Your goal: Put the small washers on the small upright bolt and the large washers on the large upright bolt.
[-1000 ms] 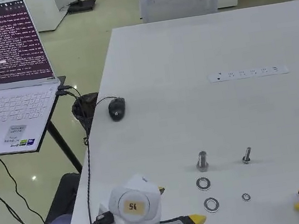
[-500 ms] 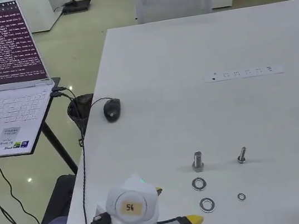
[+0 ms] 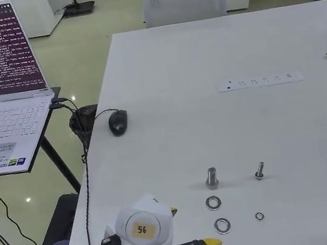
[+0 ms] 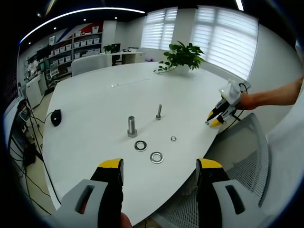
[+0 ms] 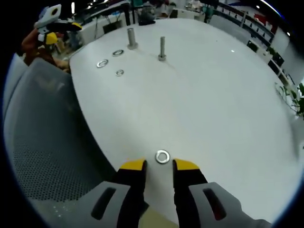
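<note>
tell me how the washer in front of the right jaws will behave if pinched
The small washer lies flat and thin on the smooth table, so it will likely slide rather than lift. It looks like rigid metal, probably light. Near the edge, a push might drop it.

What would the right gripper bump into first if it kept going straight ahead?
Probably the lone washer, lying flat on the table right ahead of the right gripper, in line with the gap between its jaws.
</note>
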Demonstrator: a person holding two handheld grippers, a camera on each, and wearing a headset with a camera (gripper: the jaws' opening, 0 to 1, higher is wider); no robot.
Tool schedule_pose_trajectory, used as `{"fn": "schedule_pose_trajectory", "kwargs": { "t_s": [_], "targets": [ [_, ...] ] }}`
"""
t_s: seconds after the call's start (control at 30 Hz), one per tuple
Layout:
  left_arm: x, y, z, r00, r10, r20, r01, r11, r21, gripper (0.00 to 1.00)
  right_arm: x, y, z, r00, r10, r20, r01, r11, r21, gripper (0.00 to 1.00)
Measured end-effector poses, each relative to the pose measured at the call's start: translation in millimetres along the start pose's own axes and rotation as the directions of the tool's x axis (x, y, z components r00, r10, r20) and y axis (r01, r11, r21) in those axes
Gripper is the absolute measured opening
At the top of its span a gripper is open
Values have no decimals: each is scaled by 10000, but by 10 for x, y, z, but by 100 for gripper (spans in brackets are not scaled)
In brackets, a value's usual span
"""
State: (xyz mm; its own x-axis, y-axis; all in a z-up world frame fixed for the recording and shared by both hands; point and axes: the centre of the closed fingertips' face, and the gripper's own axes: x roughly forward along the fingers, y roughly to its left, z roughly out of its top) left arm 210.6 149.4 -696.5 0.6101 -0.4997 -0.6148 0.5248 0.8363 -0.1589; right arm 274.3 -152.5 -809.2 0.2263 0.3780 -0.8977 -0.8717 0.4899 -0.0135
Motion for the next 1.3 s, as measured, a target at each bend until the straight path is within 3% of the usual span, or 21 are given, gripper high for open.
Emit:
{"fn": "schedule_pose_trajectory", "kwargs": {
  "t_s": [0.27, 0.37, 0.67, 1.3],
  "targets": [
    [-25, 34, -7, 10000, 96, 14, -96, 9999, -34, 61, 24, -22, 14, 9999, 107, -19, -107, 9999, -128, 21],
    [-33, 33, -11, 9999, 113, -2, -113, 9999, -31, 61, 30, -33, 19, 10000, 60, 49, -60, 9999, -98, 15],
    [-25, 12, 9, 10000, 88, 36, -88, 10000, -2, 61, 46, -31, 40, 9996, -35, 276, 23, 9990, 438, 14],
    [-65, 34, 4, 9997, 239, 114, -238, 9997, -81, 61, 198, 27, 378, 9964, 27, 847, -95, 9968, 796, 14]
  ]
}}
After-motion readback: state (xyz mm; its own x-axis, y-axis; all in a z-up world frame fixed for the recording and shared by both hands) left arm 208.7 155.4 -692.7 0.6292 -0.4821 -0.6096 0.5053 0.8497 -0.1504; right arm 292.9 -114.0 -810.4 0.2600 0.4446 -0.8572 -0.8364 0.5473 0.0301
